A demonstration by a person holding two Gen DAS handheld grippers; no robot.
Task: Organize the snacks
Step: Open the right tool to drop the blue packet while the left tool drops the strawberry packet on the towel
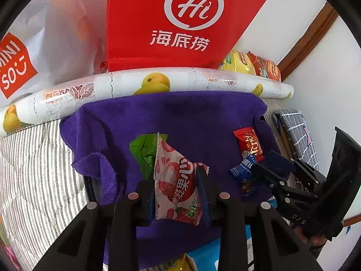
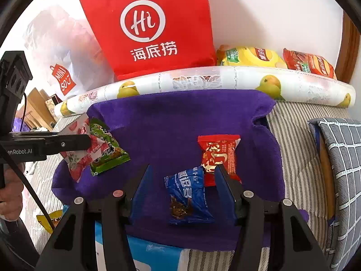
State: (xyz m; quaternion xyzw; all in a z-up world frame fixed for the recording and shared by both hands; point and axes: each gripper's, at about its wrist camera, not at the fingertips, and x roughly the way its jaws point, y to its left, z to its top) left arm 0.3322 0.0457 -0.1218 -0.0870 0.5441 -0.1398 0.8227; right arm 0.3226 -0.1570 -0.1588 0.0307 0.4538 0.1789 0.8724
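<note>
My left gripper (image 1: pixel 177 180) is shut on a pink-and-white strawberry snack packet (image 1: pixel 176 180), held just above the purple towel (image 1: pixel 191 117). A green snack packet (image 1: pixel 144 151) lies right behind it. In the right wrist view the left gripper (image 2: pixel 90 143) holds the pink packet (image 2: pixel 79 158) over the green packet (image 2: pixel 108 151). My right gripper (image 2: pixel 182 178) is open, its fingers on either side of a blue snack packet (image 2: pixel 187 194) lying on the towel (image 2: pixel 180 117). A red snack packet (image 2: pixel 218 155) lies just beyond, touching the right finger.
A red bag with a white logo (image 1: pixel 180 22) and a white plastic bag (image 1: pixel 63 36) stand behind a fruit-print roll (image 1: pixel 146 83). Yellow and orange chip bags (image 2: pixel 270 61) lie at the back right. A grey checked cushion (image 2: pixel 338 169) is at right. A blue-and-white pack (image 2: pixel 146 255) lies near the front.
</note>
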